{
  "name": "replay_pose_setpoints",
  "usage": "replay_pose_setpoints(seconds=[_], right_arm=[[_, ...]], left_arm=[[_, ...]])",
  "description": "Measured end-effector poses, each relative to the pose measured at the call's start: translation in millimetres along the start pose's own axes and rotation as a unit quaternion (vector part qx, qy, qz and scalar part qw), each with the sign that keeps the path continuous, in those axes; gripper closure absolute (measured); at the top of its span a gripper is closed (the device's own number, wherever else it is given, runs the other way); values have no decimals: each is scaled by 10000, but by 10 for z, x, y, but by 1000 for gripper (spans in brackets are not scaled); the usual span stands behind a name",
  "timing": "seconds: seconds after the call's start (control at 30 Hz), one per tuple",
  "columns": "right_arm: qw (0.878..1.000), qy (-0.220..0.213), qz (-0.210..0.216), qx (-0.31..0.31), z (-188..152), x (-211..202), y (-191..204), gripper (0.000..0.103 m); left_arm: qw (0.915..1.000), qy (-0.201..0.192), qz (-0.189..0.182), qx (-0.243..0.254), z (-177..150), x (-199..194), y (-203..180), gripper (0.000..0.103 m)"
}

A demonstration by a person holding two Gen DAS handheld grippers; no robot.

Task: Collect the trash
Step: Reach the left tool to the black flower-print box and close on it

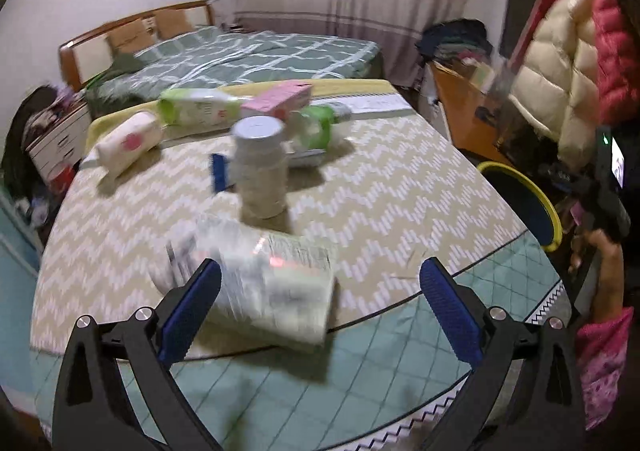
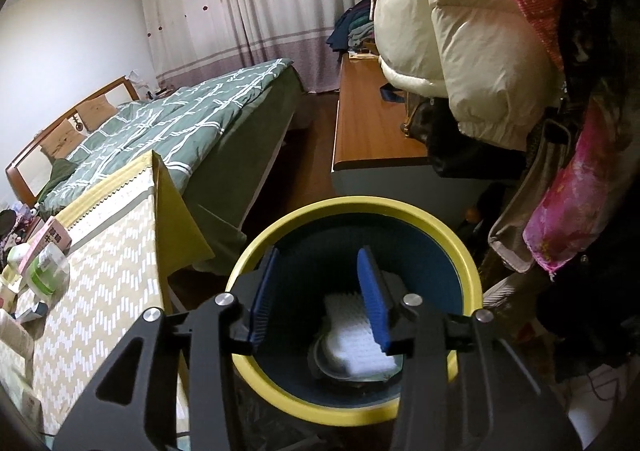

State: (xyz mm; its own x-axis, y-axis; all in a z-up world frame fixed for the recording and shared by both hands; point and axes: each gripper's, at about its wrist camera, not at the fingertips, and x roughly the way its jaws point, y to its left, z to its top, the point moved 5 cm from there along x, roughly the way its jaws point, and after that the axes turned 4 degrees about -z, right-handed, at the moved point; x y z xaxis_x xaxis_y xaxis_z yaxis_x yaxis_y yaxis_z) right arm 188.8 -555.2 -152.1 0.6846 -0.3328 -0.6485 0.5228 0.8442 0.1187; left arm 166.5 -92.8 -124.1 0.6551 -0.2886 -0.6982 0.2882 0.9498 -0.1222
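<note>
**Right hand-held gripper over the bin, left one at the tabletop edge**

The right hand-held gripper (image 2: 320, 297) tilts downward directly above a round bin with a yellow rim (image 2: 460, 247) that stands on the floor just beside the tabletop (image 2: 104, 251). Its blue pads (image 2: 374, 295) stand partly apart with nothing pinched between them. Below, on the bottom of the bin, lies a white ribbed piece of trash (image 2: 352, 347), apart from the pads.

The left hand-held gripper (image 1: 320, 303) also slopes downward, aimed across the tabletop (image 1: 400, 187) from its near edge. Its fingers (image 1: 450, 311) are spread wide. A blurred clear-wrapped package with white contents (image 1: 272, 283) lies on the zigzag-patterned cloth between them, close against the left finger and well clear of the right one; whether the left pad touches it cannot be told through the blur.

Farther back on the tabletop stand a pale jar with a white lid (image 1: 262, 167), a pink box (image 1: 280, 99), a green-and-white pack (image 1: 196, 107) and a white pouch with a pink spot (image 1: 128, 141). At the right edge of the left wrist view, the person's hand (image 1: 608, 263) with a pink sleeve holds the other device near the bin (image 1: 548, 211).
</note>
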Motion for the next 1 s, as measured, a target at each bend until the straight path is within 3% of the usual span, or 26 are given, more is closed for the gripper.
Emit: replay_pose_setpoints(seconds=[0.17,0.43,0.57,0.67,0.87,1.0], right_arm=[[9999,-8,86,-59,-21,-36,59,59],[9998,10,158,-83,-28,-14,117,58],[9998,29,172,-84,-32,3,115,58],[9999,-3,150,-71,-27,7,135,58],[9998,-7,194,-110,-23,11,149,58],[9998,-16,187,-73,-17,6,132,58]], left_arm=[[9997,27,233,-110,3,14,68,5],[9979,300,221,-532,-177,-3,342,5],[9950,546,-117,-832,-239,92,439,5],[9950,638,-270,-725,-287,129,294,5],[9932,808,292,-782,-356,288,257,5],[9906,862,535,-916,-429,258,452,5]])
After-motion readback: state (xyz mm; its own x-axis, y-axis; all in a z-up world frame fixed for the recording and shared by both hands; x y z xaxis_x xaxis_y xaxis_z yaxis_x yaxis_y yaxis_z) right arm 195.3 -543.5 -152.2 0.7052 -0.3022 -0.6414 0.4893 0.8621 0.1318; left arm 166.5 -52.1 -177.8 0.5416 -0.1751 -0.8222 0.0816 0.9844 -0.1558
